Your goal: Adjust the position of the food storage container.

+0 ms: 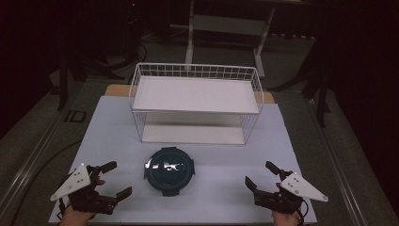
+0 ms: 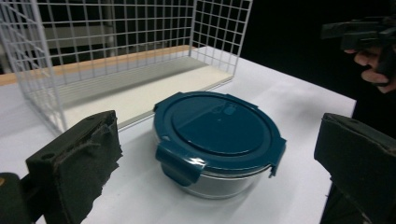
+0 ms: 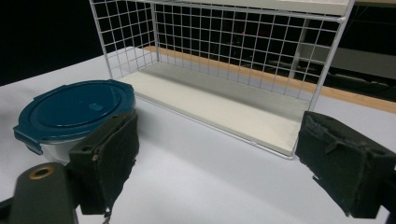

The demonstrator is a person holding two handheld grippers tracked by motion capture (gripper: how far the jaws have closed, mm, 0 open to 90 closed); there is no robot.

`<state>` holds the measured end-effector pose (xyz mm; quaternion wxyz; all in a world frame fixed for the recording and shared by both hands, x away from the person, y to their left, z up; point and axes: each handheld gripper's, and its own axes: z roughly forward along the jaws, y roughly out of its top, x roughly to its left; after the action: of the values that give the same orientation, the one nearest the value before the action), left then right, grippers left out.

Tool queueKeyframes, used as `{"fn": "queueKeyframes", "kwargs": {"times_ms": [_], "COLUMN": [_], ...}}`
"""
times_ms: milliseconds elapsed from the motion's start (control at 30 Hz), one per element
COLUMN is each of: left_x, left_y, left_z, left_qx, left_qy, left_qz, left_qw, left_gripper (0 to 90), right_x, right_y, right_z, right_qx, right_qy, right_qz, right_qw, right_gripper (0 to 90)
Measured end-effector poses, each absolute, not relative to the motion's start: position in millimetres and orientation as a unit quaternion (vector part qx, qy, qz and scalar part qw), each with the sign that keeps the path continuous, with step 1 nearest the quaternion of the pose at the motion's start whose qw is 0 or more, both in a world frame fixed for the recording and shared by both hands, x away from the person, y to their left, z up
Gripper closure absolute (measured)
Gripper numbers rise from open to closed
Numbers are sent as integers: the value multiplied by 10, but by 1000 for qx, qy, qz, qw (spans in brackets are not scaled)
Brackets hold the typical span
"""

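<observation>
Between your grippers, the container [image 2: 219, 144] shows a glossy teal plastic lid over a shiny metal wall; beyond it stands a white wire rack [image 1: 195, 101] with matt shelves, on a smooth matt table [image 1: 221, 193].

The worktop [image 1: 117, 141] was pale and matte. On it, toward twelve o'clock, stood a white wire rack [image 1: 195, 106] with two white shelves — and just short of it, near the centre, sat a round container [image 1: 168, 171] with a dark teal clip lid.
</observation>
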<state>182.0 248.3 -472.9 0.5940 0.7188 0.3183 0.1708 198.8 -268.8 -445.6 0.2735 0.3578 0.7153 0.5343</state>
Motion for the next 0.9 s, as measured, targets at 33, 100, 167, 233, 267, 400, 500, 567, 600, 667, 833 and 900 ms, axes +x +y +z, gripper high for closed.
{"fn": "queueKeyframes", "kwargs": {"times_ms": [33, 100, 167, 233, 267, 400, 500, 567, 600, 667, 833, 900], "left_x": [1814, 1791, 1798, 1808, 1808, 1884, 1946, 1994, 1994, 2038, 2159, 2199], "left_y": [2474, 2439, 2419, 2414, 2414, 2462, 2496, 2512, 2512, 2522, 2540, 2532], "left_z": [-4720, -4649, -4587, -4544, -4544, -4405, -4380, -4390, -4390, -4414, -4486, -4510], "left_qx": [717, 714, 709, 713, 713, 715, 717, 722, 722, 729, 738, 746], "left_qy": [317, 306, 304, 299, 299, 300, 303, 305, 305, 306, 309, 308], "left_qz": [168, 161, 149, 150, 150, 159, 161, 159, 159, 159, 151, 149], "left_qw": [598, 609, 619, 616, 616, 612, 607, 601, 601, 592, 580, 572], "left_gripper": [5, 5, 5, 5, 5, 6, 5, 5, 6, 5, 5, 6], "right_x": [1985, 1972, 1964, 1961, 1957, 1935, 1941, 1945, 1946, 1945, 1948, 1955], "right_y": [-2684, -2668, -2657, -2652, -2647, -2639, -2644, -2650, -2653, -2654, -2657, -2657], "right_z": [-4452, -4435, -4418, -4407, -4390, -4345, -4329, -4330, -4330, -4328, -4333, -4338], "right_qx": [358, 356, 353, 353, 353, 348, 351, 352, 351, 352, 350, 351], "right_qy": [715, 716, 715, 713, 713, 708, 705, 704, 704, 702, 703, 703], "right_qz": [534, 534, 538, 539, 542, 550, 553, 554, 555, 556, 556, 555], "right_qw": [274, 274, 274, 275, 273, 274, 273, 272, 271, 271, 273, 272], "right_gripper": [130, 132, 131, 132, 131, 129, 129, 129, 129, 129, 129, 128]}}
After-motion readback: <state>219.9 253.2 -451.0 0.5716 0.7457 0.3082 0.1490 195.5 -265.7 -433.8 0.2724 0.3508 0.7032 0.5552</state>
